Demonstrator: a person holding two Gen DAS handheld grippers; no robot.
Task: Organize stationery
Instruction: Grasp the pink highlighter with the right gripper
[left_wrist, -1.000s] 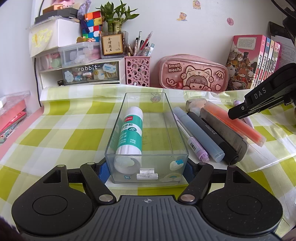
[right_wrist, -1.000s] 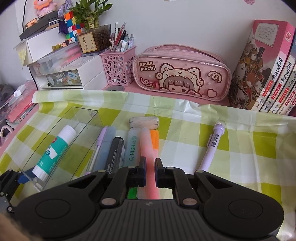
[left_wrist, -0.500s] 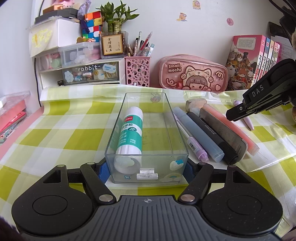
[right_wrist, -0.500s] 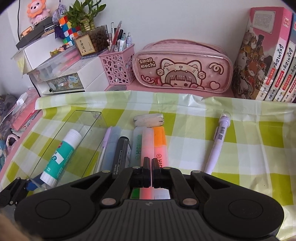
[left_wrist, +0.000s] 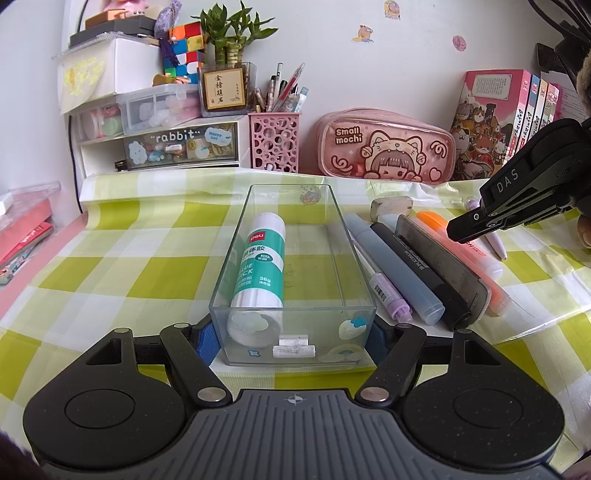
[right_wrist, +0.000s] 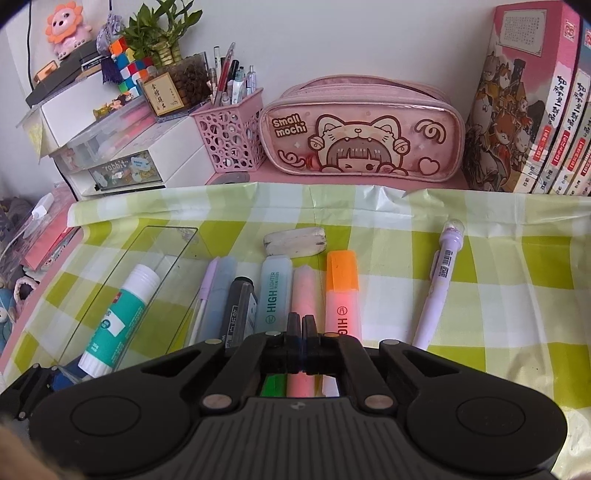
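A: From the left wrist view, what is the left gripper (left_wrist: 295, 334) doing?

B: Its fingers are sitting wide apart against the near end of the clear box (left_wrist: 293, 273), bracing it near the middle of the checked tablecloth (left_wrist: 110, 269). One glue stick (left_wrist: 260, 273) is lying inside along the left wall.

A: And everything else?

B: It is lying in a row just right of the box: a lilac pen (left_wrist: 384, 288), a blue marker (left_wrist: 395, 269), a black marker (left_wrist: 417, 273), a grey-capped highlighter (left_wrist: 443, 266) and an orange highlighter (left_wrist: 461, 254). An eraser (left_wrist: 391, 207) is resting behind them.

A: Now the right wrist view?

B: The right gripper (right_wrist: 301, 325) is hovering over a pink highlighter (right_wrist: 304, 291), its fingers pressed almost together. Whether they are pinching it, I cannot tell; it seems to be lying flat. A purple pen (right_wrist: 439, 284) is lying apart toward the right edge.

A: So how far along?

B: Barely started, I'd judge: one item boxed, eight waiting.
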